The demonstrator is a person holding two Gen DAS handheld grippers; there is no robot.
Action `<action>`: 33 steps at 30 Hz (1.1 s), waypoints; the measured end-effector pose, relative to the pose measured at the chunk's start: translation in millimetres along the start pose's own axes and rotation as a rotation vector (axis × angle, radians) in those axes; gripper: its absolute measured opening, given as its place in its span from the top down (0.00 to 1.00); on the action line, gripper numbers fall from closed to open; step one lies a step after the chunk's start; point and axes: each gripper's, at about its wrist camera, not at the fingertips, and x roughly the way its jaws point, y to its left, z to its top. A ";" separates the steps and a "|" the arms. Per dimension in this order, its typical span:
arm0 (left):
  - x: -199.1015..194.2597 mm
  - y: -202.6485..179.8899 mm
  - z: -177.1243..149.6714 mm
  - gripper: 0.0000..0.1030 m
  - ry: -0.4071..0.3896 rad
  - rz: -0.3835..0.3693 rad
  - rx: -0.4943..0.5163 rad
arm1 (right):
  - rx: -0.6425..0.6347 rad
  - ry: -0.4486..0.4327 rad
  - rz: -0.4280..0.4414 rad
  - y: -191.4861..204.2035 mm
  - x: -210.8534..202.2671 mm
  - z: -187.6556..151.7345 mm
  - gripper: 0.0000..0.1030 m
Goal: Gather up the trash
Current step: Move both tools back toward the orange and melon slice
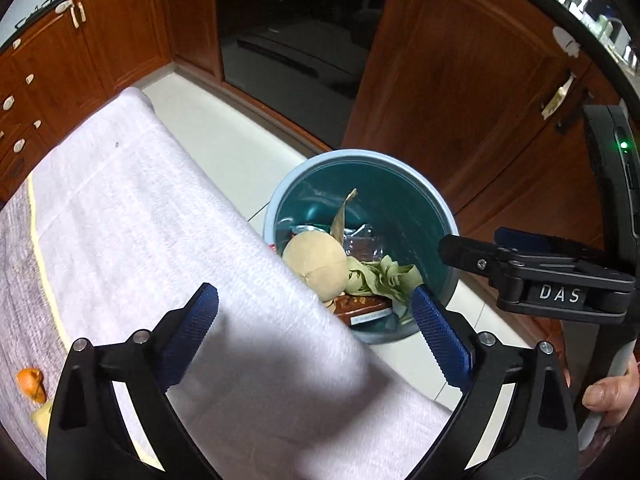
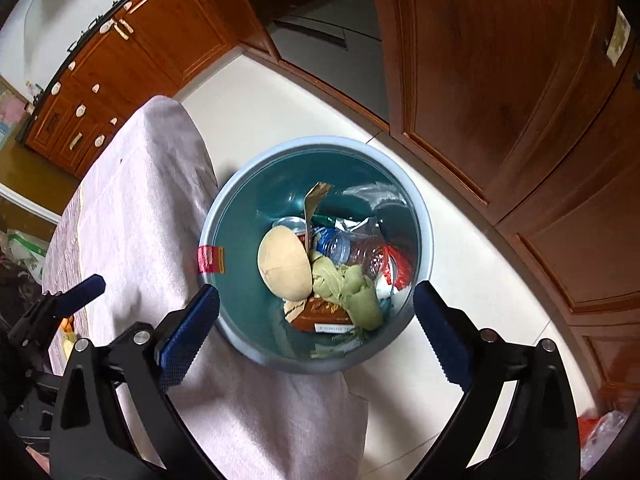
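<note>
A light blue trash bin (image 1: 436, 196) (image 2: 424, 216) stands on the floor against the cloth-covered table (image 1: 120, 208) (image 2: 132, 208). Inside it lie a round tan husk (image 1: 316, 264) (image 2: 284, 264), green leaf scraps (image 1: 380, 276) (image 2: 352, 288), a brown wrapper (image 2: 320, 316) and a plastic bottle (image 2: 344, 248). My left gripper (image 1: 314, 300) is open and empty, over the table edge beside the bin. My right gripper (image 2: 316, 294) (image 1: 480, 242) is open and empty above the bin. An orange peel (image 1: 30, 384) and a yellow scrap (image 1: 40, 416) lie on the cloth at the left.
Brown wooden cabinets (image 1: 460, 80) (image 2: 520, 80) and a dark glass oven door (image 1: 288, 40) ring the white tile floor (image 2: 312, 108). A person's hand (image 1: 608, 394) holds the right gripper's handle. A red sticker (image 2: 210, 259) marks the bin's rim. A crumpled bag (image 2: 600, 428) lies on the floor at the lower right.
</note>
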 end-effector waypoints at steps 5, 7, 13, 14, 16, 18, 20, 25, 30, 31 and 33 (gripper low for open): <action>-23.0 13.8 -12.0 0.06 -0.028 0.009 -0.018 | -0.032 -0.017 0.007 20.4 -17.5 -10.6 0.09; -34.2 23.7 -18.0 0.06 -0.041 0.016 -0.033 | -0.051 -0.026 0.011 32.1 -23.3 -14.1 0.09; -65.7 67.3 -46.5 0.06 -0.063 0.033 -0.101 | -0.139 -0.025 0.034 85.6 -32.3 -28.9 0.09; -69.4 76.3 -52.2 0.05 -0.064 0.036 -0.116 | -0.161 -0.022 0.041 98.4 -32.2 -34.0 0.09; -76.6 93.8 -64.3 0.05 -0.065 0.039 -0.147 | -0.197 -0.020 0.053 118.4 -31.9 -40.3 0.09; -84.0 117.4 -80.3 0.05 -0.068 0.042 -0.193 | -0.244 -0.016 0.067 142.9 -30.7 -48.5 0.09; -90.3 138.1 -93.3 0.05 -0.070 0.048 -0.232 | -0.291 -0.007 0.081 167.3 -28.2 -56.5 0.09; -106.5 189.5 -128.2 0.05 -0.076 0.085 -0.310 | -0.363 0.026 0.103 215.9 -18.7 -71.7 0.09; -115.0 235.0 -162.1 0.06 -0.068 0.113 -0.373 | -0.425 0.073 0.101 260.7 -2.5 -85.7 0.09; -114.5 240.9 -166.2 0.06 -0.064 0.116 -0.378 | -0.435 0.083 0.101 267.5 0.1 -88.1 0.09; -112.7 250.1 -173.6 0.06 -0.056 0.118 -0.381 | -0.452 0.099 0.102 280.5 6.6 -92.6 0.09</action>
